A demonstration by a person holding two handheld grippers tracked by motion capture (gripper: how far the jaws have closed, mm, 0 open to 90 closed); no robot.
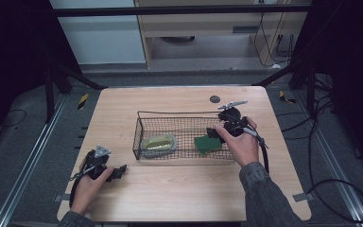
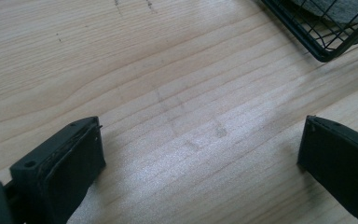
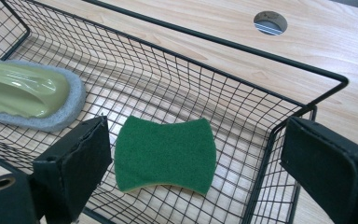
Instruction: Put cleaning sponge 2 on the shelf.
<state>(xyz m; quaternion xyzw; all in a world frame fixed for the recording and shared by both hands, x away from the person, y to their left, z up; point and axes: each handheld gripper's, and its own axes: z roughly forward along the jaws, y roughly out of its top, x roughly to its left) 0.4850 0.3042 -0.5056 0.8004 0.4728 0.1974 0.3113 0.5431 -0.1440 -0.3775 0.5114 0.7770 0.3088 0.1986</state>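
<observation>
A black wire basket (image 1: 184,113) stands in the middle of the wooden table. Inside it lie a green sponge (image 1: 207,144) at the right end and a pale green scrubber with a grey pad (image 1: 158,143) at the left end. My right gripper (image 1: 216,133) hovers at the basket's right end, open, its jaws spread wide just above the green sponge (image 3: 166,153), with nothing between them. The scrubber (image 3: 25,93) lies farther left in the right gripper view. My left gripper (image 1: 119,171) rests low over bare table at the front left, open and empty (image 2: 200,154).
The basket's near corner (image 2: 324,46) shows at the top right of the left gripper view. A round grommet hole (image 1: 214,99) sits in the table behind the basket. Cables trail off the table's right side. Bare wood (image 1: 179,189) stretches along the front edge.
</observation>
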